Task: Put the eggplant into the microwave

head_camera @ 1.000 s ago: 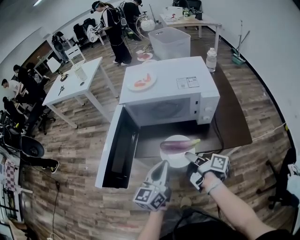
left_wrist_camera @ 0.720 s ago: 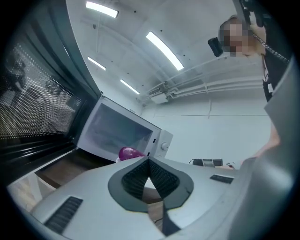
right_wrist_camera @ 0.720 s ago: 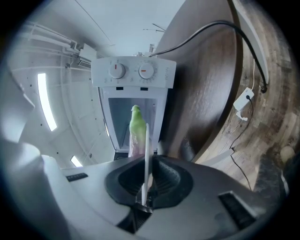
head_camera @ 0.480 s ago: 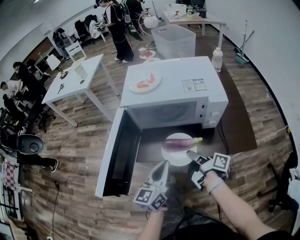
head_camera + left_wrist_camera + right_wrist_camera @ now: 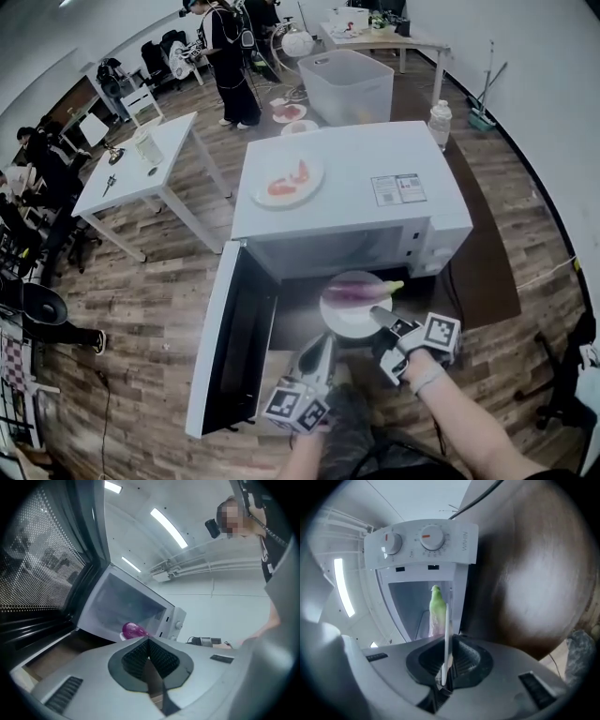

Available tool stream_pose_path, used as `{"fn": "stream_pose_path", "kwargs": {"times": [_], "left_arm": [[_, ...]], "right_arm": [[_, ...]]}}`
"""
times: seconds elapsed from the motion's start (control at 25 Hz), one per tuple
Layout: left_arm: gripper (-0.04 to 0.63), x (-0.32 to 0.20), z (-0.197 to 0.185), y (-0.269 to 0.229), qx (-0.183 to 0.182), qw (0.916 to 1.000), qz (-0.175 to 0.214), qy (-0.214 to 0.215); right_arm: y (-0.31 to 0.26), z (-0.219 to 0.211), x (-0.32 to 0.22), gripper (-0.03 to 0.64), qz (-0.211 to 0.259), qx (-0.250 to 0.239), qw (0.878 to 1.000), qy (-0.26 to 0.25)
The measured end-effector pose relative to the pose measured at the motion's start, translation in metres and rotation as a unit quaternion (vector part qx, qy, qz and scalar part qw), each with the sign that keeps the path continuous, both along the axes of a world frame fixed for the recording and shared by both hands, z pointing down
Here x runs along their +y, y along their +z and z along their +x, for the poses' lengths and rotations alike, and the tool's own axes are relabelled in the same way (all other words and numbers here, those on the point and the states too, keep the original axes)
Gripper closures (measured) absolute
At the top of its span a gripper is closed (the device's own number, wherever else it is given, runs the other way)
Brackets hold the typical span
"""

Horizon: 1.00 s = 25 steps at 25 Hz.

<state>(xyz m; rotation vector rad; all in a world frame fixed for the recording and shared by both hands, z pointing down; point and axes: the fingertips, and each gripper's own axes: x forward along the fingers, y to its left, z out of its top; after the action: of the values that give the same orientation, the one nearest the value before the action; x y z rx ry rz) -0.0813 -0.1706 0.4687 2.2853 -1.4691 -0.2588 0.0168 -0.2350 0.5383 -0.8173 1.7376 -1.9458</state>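
Right gripper [image 5: 378,315] clamped on plate [image 5: 339,320] rim, eggplant [image 5: 354,292] just beyond jaws; left gripper [image 5: 325,341] jaws together, empty

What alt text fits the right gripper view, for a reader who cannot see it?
The right gripper is shut on the thin rim of a white plate, seen edge-on. Just beyond, the green stem end of the eggplant shows against the open cavity of the microwave, below its two knobs.

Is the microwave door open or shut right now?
Open: the door stands swung out at the left of the microwave, leaving its cavity exposed.
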Motion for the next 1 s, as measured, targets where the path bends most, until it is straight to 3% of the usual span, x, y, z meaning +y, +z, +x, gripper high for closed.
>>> {"fn": "stream_pose_path", "kwargs": {"times": [1.0], "left_arm": [[0.595, -0.04, -0.007, 0.037, -0.001, 0.9997, -0.006, 0.023]], "right_arm": [[0.004, -0.035, -0.051, 0.598, 0.013, -0.018, 1.0, 0.013]]}}
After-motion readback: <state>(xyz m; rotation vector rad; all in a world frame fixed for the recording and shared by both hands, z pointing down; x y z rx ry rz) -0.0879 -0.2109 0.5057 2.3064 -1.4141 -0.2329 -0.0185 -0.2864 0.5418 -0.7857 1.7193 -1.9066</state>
